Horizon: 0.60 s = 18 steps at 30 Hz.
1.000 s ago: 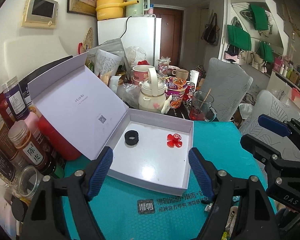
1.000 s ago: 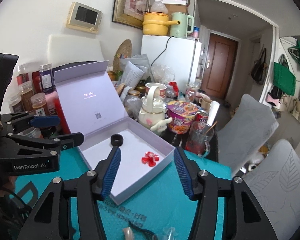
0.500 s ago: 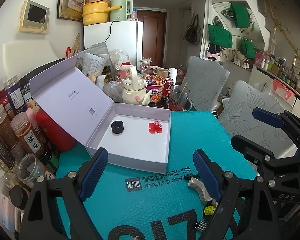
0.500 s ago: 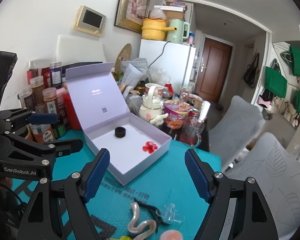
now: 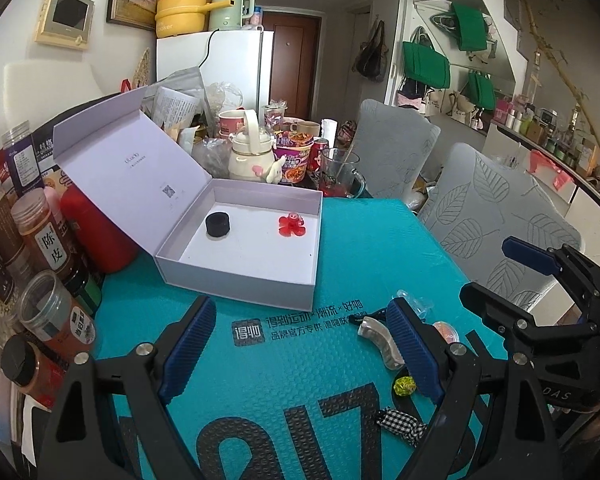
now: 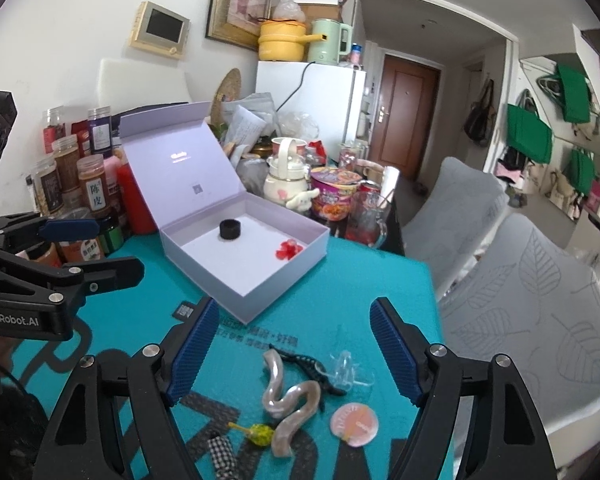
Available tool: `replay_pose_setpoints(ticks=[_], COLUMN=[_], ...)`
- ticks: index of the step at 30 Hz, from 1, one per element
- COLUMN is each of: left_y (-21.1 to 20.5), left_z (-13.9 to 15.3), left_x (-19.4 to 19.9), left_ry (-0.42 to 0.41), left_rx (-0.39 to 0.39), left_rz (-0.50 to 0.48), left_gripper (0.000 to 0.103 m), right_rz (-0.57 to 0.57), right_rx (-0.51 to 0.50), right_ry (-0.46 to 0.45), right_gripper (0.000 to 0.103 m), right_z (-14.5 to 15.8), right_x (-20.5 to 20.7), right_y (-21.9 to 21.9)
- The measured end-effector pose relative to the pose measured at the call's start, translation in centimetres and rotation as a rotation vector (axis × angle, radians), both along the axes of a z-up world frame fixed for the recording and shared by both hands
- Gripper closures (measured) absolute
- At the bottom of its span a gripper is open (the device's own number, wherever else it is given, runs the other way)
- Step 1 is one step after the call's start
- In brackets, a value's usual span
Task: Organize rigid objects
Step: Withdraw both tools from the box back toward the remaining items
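White gift box [image 6: 256, 280] sits open on the teal mat, holding only a black ring [image 6: 230, 229] and red flower piece [image 6: 288, 249]. Wavy clip [image 6: 288, 408], pink disc [image 6: 354, 424] and other trinkets wait outside. Right gripper [image 6: 296, 348] and left gripper [image 5: 300, 352] gape empty.

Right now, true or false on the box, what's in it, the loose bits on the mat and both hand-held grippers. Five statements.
1. The white cardboard box has its lid closed. False: the lid stands open.
2. A black ring and a red flower-shaped piece lie inside the box. True.
3. The wavy pearly hair clip is in the box. False: it lies on the teal mat.
4. The right hand-held gripper holds the round pink badge. False: it is open and empty.
5. The left hand-held gripper is open and empty. True.
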<state>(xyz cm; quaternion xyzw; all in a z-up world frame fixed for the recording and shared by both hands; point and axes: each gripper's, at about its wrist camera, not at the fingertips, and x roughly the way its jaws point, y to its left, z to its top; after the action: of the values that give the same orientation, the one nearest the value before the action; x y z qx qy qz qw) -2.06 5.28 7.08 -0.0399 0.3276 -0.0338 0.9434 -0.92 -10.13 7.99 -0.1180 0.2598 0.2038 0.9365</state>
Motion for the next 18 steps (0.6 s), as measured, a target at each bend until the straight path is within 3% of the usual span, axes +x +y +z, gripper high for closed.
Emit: replay_pose_setpoints(ticks=[14,18], left_y=[0.1,-0.3], left_z=[-4.5,-5.0], left_x=[-0.3,-0.3], left_ry=[0.12,0.112], left_rx=[-0.022,0.031], left_rz=[-0.011,-0.012], left_gripper=[0.015,0.015], right_rz=[-0.065,-0.056], right_rx=[0.042,0.12], right_ry=[0.119,0.223], right_gripper=[0.024,0.037], right_z=[-5.7,-7.7], right_x=[-2.0,-1.9], right_y=[-2.1,-3.0])
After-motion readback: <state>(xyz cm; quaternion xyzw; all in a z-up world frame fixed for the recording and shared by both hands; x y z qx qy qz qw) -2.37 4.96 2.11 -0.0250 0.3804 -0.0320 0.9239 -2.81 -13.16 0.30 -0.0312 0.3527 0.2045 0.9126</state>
